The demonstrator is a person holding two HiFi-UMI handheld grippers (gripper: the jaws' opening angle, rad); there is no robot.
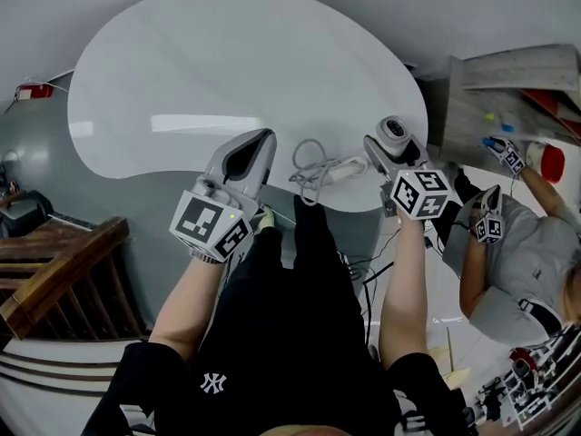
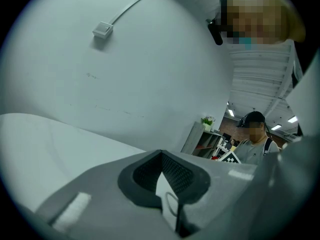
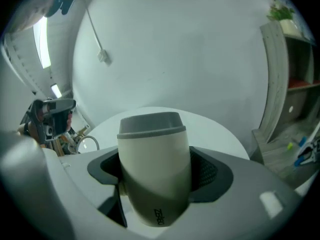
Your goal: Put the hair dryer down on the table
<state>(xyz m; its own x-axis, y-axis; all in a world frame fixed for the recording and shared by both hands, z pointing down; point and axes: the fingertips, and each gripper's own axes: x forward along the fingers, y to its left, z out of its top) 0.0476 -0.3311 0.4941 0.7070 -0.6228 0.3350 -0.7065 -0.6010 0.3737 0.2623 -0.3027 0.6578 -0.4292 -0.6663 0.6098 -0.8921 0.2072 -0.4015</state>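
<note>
my right gripper (image 1: 388, 157) grips the hair dryer (image 3: 154, 154) by the table (image 1: 182, 80) edge. my left gripper (image 1: 254, 148) is closed, empty. only the head view shows the cord (image 1: 313, 173).

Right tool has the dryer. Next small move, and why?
Likely ease the right tool down and slightly forward, so the cream hair dryer clamped in its jaws settles on the white rounded table. It is by the table's near edge, beside the coiled grey cord.
</note>
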